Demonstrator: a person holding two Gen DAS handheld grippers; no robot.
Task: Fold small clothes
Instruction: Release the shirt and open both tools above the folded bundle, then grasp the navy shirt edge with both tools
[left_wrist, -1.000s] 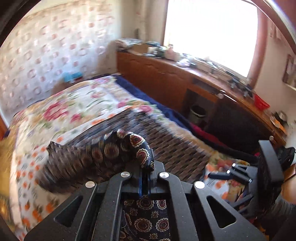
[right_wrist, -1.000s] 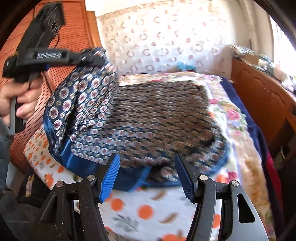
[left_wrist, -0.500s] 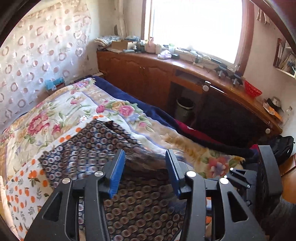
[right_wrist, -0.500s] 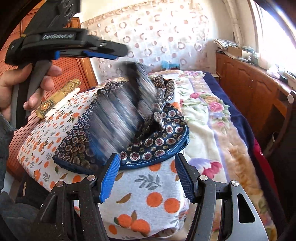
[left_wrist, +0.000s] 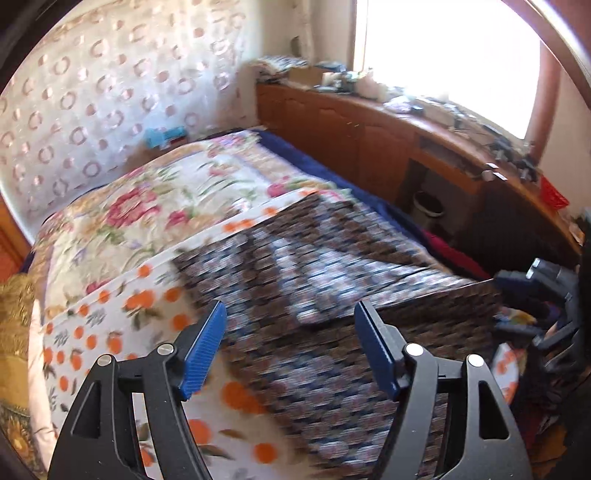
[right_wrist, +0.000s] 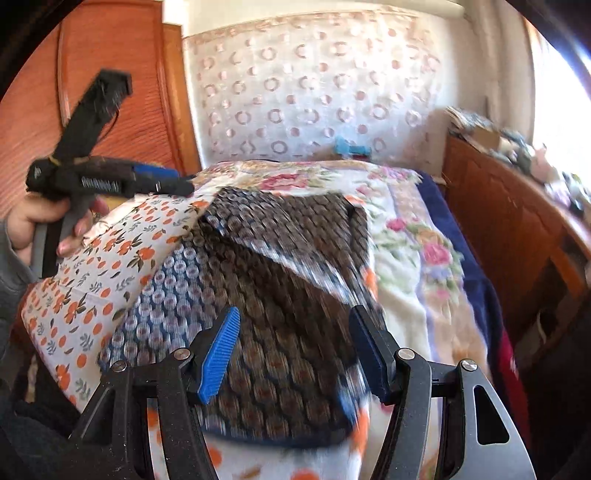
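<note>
So the patterned cloth (right_wrist: 288, 295) is lying flat-ish on the bed (right_wrist: 402, 236), one piece only, dark with small medallion print and a blue edge, with a flap folded over on top. It sits on the orange-dotted sheet (right_wrist: 96, 266), which covers the near end of the bed.

The right claw (right_wrist: 293, 350) hovers just above the near edge of the cloth, jaws apart, nothing pinched between the blue pads (right_wrist: 218, 354). The left claw (left_wrist: 290, 347) is over the cloth's left part as its own camera sees it; its jaws have just been opening and stand wide with nothing gripped, cloth only showing below the gap.

Two claws total, one cloth. From the right camera you can see the left claw off to the side, above the bed's corner, clear of the fabric, held by a hand (right_wrist: 40, 225) wrapped round its grip, pointing roughly level across the frame. Everything's pretty motion-blurred.
</note>
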